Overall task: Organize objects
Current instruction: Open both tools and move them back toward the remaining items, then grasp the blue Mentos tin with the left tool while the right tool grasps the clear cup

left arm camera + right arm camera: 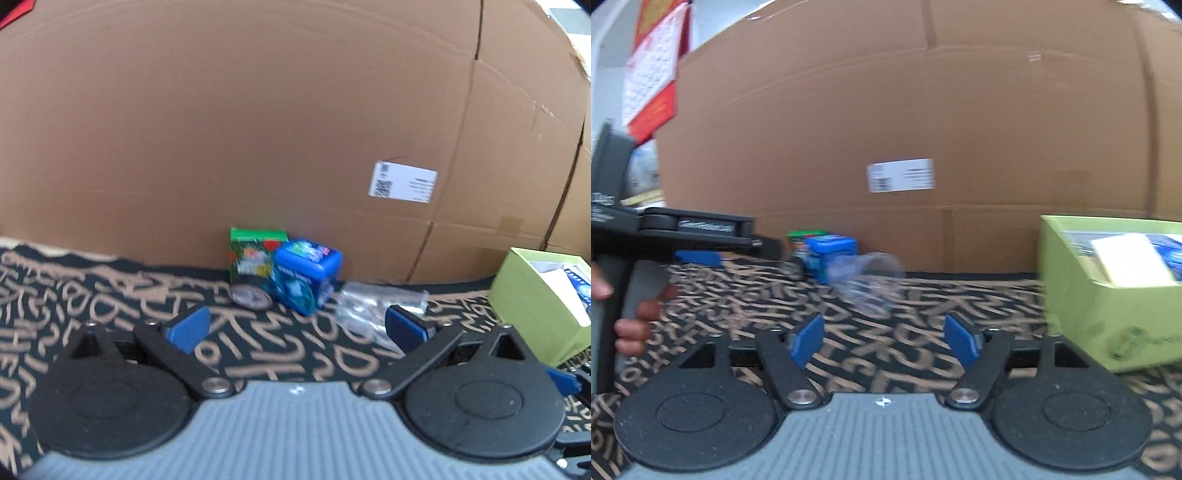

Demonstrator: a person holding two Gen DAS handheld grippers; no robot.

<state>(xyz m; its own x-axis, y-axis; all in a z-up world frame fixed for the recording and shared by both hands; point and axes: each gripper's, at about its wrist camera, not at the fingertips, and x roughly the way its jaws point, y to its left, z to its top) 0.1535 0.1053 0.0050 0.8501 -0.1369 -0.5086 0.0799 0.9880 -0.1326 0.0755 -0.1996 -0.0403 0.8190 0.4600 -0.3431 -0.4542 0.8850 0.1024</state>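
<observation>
A green box [255,254], a blue box [308,275] and a round metal tin [249,295] sit together on the patterned cloth against the cardboard wall. A clear plastic bag [373,308] lies to their right. My left gripper [297,328] is open and empty, a short way in front of them. My right gripper [882,341] is open and empty, further back; it sees the blue box [831,254], the green box [803,236] and the plastic bag [868,280] ahead. The left gripper's body [683,232] shows at the left of the right wrist view.
A light green open box [535,302] holding several items stands at the right, also in the right wrist view [1108,306]. A large cardboard wall [258,129] closes off the back. The black and tan patterned cloth [92,295] covers the surface.
</observation>
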